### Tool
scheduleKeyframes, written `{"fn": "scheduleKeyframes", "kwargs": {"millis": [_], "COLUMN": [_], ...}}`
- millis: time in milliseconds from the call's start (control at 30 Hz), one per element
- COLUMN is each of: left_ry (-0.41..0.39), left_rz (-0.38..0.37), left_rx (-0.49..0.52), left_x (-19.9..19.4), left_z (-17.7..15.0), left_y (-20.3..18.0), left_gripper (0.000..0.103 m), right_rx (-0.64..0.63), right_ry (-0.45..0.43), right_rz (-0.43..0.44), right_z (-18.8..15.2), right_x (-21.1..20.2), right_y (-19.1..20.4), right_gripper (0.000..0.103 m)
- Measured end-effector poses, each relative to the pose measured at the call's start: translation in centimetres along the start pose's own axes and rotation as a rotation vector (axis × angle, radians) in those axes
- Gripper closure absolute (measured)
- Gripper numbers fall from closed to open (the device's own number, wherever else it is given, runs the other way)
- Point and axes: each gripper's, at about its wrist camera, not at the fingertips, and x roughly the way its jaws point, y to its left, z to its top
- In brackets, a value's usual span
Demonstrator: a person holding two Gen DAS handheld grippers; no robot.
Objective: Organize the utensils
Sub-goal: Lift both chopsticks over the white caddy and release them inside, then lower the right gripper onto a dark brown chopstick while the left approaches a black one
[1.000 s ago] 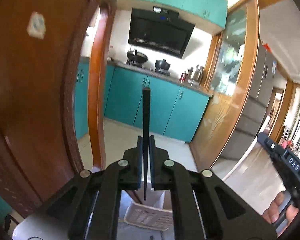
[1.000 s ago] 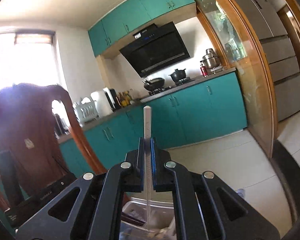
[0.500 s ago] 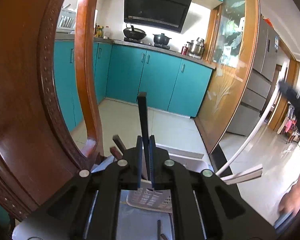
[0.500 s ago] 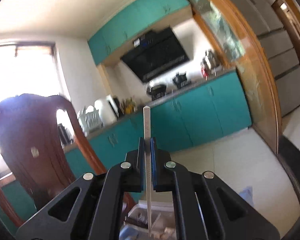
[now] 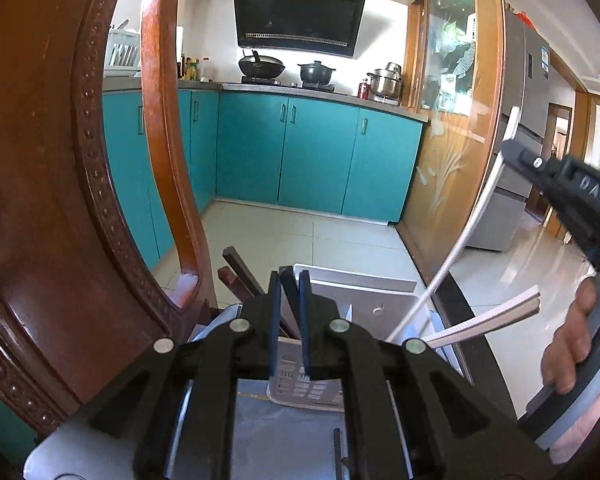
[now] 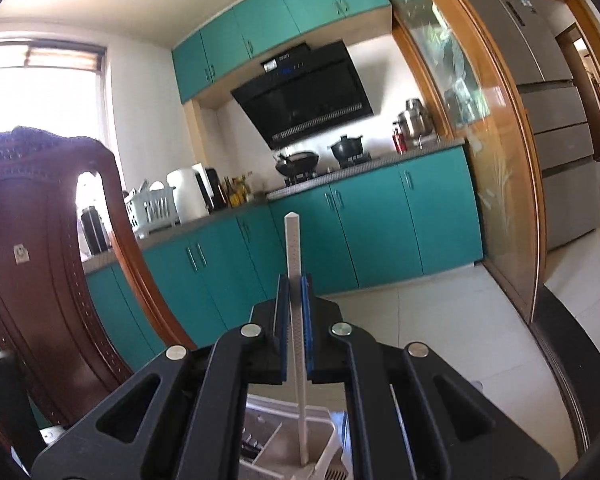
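White chopstick: long thin white plastic chopstick, clamped between the blue pads of the right gripper; its lower tip dips into the white slotted plastic utensil basket.
Axis: long axis runs nearly upright in the right wrist view, blunt square end up, narrow end down; from the left wrist view it leans, with the top tilted away to the right.
Handling: looks light, rigid and smooth, so likely to slide or pivot between the pads; the grip sits around mid-length, which I judge sensible for steering the tip into a slot.
Dark chopstick: slim black stick standing in the basket, top leaning left, its upper end between the parted fingers of the left gripper; a gap shows on each side, so it appears let go.
Neighbours: two brown wooden chopsticks lean left in the same basket; two more white ones angle out to the right.
Support: basket rests on a grey-topped counter.
Surroundings: carved red-brown wooden chair back close on the left.
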Motion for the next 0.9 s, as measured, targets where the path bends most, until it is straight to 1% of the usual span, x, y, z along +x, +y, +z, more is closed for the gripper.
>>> {"fn": "scheduleKeyframes", "kwargs": {"millis": [33, 67, 100, 133, 167, 233, 333, 400, 467, 567, 600, 633, 667, 767, 833, 867, 900], "left_ry": [-0.003, -0.006, -0.009, -0.018, -0.027, -0.046, -0.061, -0.066, -0.063, -0.049, -0.046, -0.041, -0.037, -0.012, 0.016, 0.028, 0.046], "left_rz": [0.002, 0.004, 0.005, 0.006, 0.008, 0.017, 0.022, 0.025, 0.023, 0.023, 0.024, 0.026, 0.029, 0.036, 0.050, 0.056, 0.065], "left_rx": [0.005, 0.012, 0.018, 0.029, 0.039, 0.063, 0.097, 0.112, 0.121, 0.130, 0.132, 0.136, 0.139, 0.138, 0.140, 0.140, 0.138], "left_x": [-0.1, -0.2, -0.3, -0.6, -0.9, -1.7, -2.7, -3.3, -3.8, -4.1, -4.1, -4.2, -4.2, -3.9, -3.3, -3.1, -2.8], "left_z": [0.0, 0.0, -0.1, -0.2, -0.3, -0.6, -1.1, -1.6, -2.0, -2.5, -2.6, -2.9, -3.2, -3.8, -4.5, -4.7, -5.0], "left_y": [-0.2, -0.4, -0.5, -0.6, -0.7, -0.9, -1.1, -1.2, -1.2, -1.2, -1.1, -1.1, -1.0, -0.8, -0.7, -0.6, -0.5], "left_gripper": [0.095, 0.094, 0.092, 0.089, 0.085, 0.082, 0.082, 0.080, 0.079, 0.078, 0.078, 0.077, 0.077, 0.076, 0.076, 0.076, 0.076], "right_rx": [0.000, 0.000, -0.002, -0.004, -0.003, -0.007, -0.031, -0.067, -0.121, -0.219, -0.254, -0.296, -0.319, -0.313, -0.302, -0.309, -0.313], "right_ry": [0.004, 0.003, 0.000, -0.008, -0.020, -0.035, -0.051, -0.048, -0.030, 0.028, 0.064, 0.142, 0.242, 0.597, 0.749, 0.801, 0.829], "right_rz": [0.003, 0.004, 0.004, 0.005, 0.011, 0.034, 0.075, 0.112, 0.161, 0.258, 0.285, 0.301, 0.291, 0.161, 0.111, 0.093, 0.083], "right_z": [0.0, 0.0, 0.1, 0.2, 0.5, 0.9, 1.2, 0.9, 0.0, -2.9, -4.4, -6.4, -8.4, -14.3, -17.3, -18.5, -19.1], "right_x": [-0.1, -0.3, -0.6, -1.1, -1.7, -2.9, -5.3, -6.9, -8.4, -10.1, -10.3, -10.0, -9.2, -4.8, -2.7, -2.0, -1.6], "right_y": [0.0, 0.0, 0.1, 0.2, 0.3, 0.5, 1.1, 1.6, 2.3, 2.9, 3.0, 3.0, 2.8, 1.6, 0.8, 0.6, 0.6], "right_gripper": [0.093, 0.087, 0.083, 0.077, 0.073, 0.070, 0.069, 0.069, 0.069, 0.070, 0.070, 0.070, 0.070, 0.070, 0.070, 0.070, 0.070]}}
